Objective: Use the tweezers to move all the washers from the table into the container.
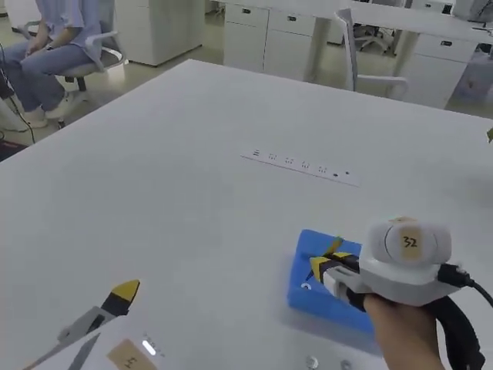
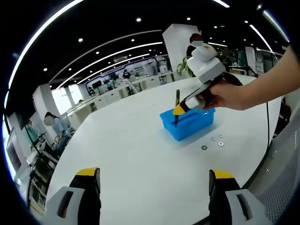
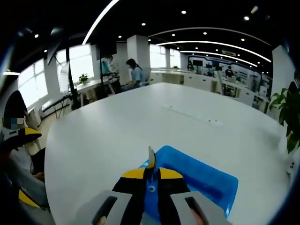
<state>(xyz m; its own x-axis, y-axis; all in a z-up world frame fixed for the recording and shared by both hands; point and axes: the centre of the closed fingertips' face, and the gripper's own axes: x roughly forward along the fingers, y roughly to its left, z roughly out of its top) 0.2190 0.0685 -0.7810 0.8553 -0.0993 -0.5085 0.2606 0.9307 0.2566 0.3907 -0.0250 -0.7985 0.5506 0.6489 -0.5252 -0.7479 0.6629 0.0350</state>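
Right tool [image 3: 152, 174]: pinching slim dark tweezers [image 3: 151, 157] over blue plastic container [image 3: 206, 180].
Left tool [image 2: 153, 173]: spread.
Small metal washers [image 1: 312, 361]: bottom edge, nearer right tool.

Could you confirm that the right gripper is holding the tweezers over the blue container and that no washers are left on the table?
Not quite. The left gripper view shows several washers lying on the table beside the blue container. The rest stands: the right gripper holds the tweezers over that container.
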